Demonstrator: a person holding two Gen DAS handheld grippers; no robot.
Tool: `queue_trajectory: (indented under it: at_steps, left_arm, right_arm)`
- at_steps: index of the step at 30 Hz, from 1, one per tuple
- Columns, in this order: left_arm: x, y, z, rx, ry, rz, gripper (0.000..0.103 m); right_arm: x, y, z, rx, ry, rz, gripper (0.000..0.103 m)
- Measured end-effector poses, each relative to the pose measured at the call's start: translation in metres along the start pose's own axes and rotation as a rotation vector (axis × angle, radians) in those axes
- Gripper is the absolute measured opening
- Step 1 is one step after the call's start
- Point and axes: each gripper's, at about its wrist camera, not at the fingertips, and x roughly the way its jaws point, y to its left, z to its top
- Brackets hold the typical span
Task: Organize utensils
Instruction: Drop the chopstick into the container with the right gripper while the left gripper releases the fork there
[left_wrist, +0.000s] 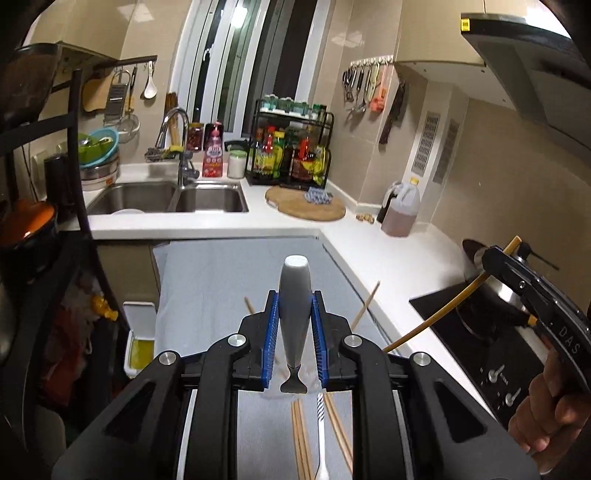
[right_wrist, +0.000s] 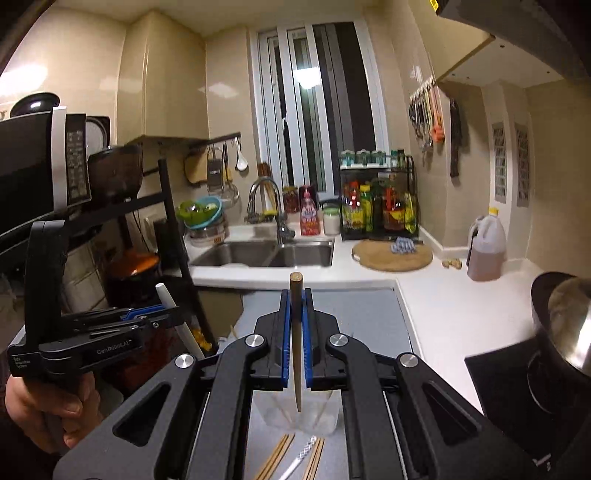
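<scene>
My left gripper (left_wrist: 294, 325) is shut on a utensil with a thick grey-white handle (left_wrist: 294, 306), held upright above the grey mat (left_wrist: 221, 280). My right gripper (right_wrist: 296, 339) is shut on a brown chopstick (right_wrist: 296, 347), held upright with its tip over a clear plastic cup (right_wrist: 295, 415). Several wooden chopsticks (left_wrist: 301, 439) and a white spoon (left_wrist: 321, 439) lie on the mat below. Two more chopsticks (left_wrist: 365, 304) stick up behind my left gripper's fingers. In the left wrist view the right gripper (left_wrist: 498, 264) shows at the right with its chopstick (left_wrist: 443, 314). The left gripper also shows in the right wrist view (right_wrist: 162, 314).
A double sink (left_wrist: 166, 197) and tap lie ahead. A round wooden board (left_wrist: 304, 208), spice rack (left_wrist: 291, 147) and oil jug (left_wrist: 400, 208) stand on the white counter. A cooktop with a steel pot (right_wrist: 565, 325) is at the right. A black shelf rack (right_wrist: 170, 229) stands at the left.
</scene>
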Motion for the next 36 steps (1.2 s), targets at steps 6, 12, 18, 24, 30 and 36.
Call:
queue_trajectory:
  at_steps: [6, 12, 18, 24, 30, 36]
  left_arm:
    - [0.036, -0.002, 0.01, -0.006, -0.004, -0.009, 0.018]
    - [0.08, -0.002, -0.003, 0.018, 0.042, -0.007, 0.018]
    - [0.116, -0.003, -0.026, 0.067, 0.076, 0.008, 0.018]
    - [0.136, -0.002, -0.045, 0.111, 0.1, 0.033, 0.018]
    - [0.142, 0.003, -0.054, 0.1, 0.129, 0.039, 0.018]
    - [0.12, 0.002, -0.048, 0.095, 0.082, 0.048, 0.036]
  right_arm:
    - [0.028, -0.006, 0.003, 0.009, -0.025, -0.02, 0.006]
    - [0.065, -0.012, -0.019, 0.006, 0.009, -0.019, 0.006]
    - [0.099, -0.021, -0.048, 0.02, 0.069, -0.019, 0.006]
    - [0.119, -0.023, -0.077, 0.013, 0.12, -0.022, 0.006]
    - [0.13, -0.024, -0.095, 0.023, 0.187, -0.024, 0.008]
    - [0.128, -0.027, -0.102, 0.035, 0.245, -0.073, 0.038]
